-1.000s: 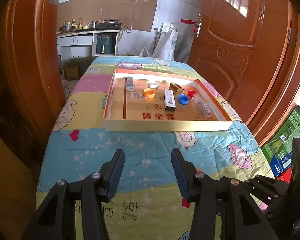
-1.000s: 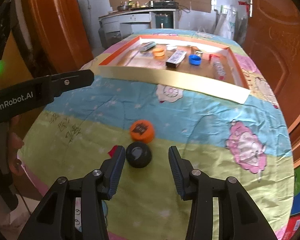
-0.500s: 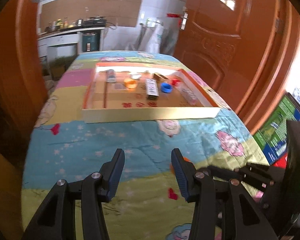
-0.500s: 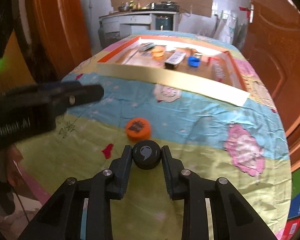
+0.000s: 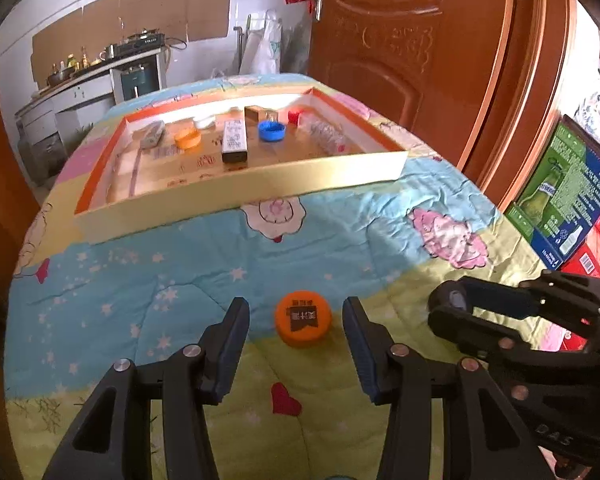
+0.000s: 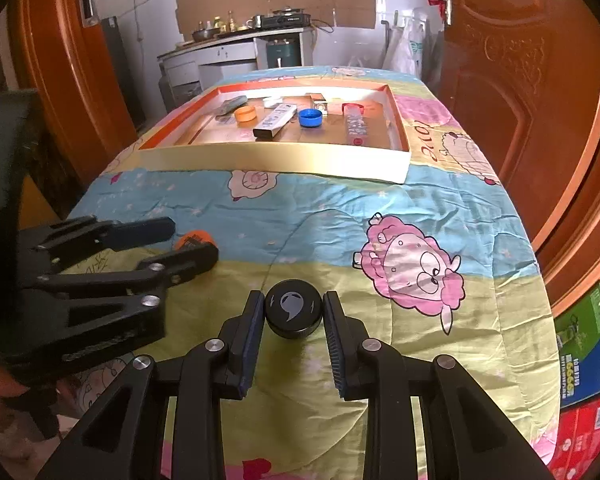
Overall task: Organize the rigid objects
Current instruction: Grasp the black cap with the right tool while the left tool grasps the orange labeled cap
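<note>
On a cartoon-print quilt (image 6: 380,208), the right gripper (image 6: 293,332) had just closed, pads pressing the black cap (image 6: 293,309). The left gripper (image 5: 296,344) stood open astride the untouched orange cap (image 5: 303,319).

Open quilt (image 6: 380,208) between the near edge and the tray (image 6: 276,158) was bare, so there was free passage there. The tray's near wall stood as a low barrier across the middle. The tray floor was crowded at the back: orange cap (image 6: 245,113), flat box (image 6: 274,119), blue cap (image 6: 311,117), clear bottle (image 6: 354,123); its front strip was bare. The left gripper (image 5: 296,330) and right gripper (image 6: 293,312) sat close side by side, blocking each other sideways. A wooden door (image 6: 520,92) hemmed in the right side.
</note>
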`<state>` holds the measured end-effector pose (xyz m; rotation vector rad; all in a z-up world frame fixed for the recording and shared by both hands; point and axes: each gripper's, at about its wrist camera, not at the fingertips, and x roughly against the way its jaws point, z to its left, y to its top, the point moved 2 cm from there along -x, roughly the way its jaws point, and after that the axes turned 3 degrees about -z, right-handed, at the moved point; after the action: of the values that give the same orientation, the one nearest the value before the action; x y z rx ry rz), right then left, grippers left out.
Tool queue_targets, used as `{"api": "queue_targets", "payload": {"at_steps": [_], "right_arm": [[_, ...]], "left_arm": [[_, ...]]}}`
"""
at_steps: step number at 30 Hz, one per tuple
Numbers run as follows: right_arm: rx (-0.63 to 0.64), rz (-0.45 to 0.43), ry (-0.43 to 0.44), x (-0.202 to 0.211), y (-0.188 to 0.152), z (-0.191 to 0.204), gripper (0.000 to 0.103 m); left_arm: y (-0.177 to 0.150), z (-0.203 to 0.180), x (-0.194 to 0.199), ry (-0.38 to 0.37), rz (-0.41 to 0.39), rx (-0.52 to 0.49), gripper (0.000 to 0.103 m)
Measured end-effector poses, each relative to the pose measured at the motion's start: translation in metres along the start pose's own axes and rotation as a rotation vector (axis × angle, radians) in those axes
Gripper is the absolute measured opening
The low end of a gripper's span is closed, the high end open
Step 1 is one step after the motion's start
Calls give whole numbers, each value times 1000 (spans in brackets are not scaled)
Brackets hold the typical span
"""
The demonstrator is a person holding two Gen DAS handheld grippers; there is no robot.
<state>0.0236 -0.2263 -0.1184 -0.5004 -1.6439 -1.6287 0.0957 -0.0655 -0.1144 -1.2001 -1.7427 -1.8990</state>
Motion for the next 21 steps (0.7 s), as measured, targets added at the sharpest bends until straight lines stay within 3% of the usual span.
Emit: {"api": "queue_targets", "payload": {"at_steps": [2, 4, 21], "right_arm": [[-2, 2, 1, -2, 0, 0, 31], [-3, 3, 3, -3, 0, 0, 31], [19, -16, 34, -6, 14, 13, 31]], "left_arm": [[-3, 0, -3, -7, 9, 0, 47], [-4, 2, -2, 18, 1, 2, 31], [10, 23, 27, 35, -53, 63, 30]]}}
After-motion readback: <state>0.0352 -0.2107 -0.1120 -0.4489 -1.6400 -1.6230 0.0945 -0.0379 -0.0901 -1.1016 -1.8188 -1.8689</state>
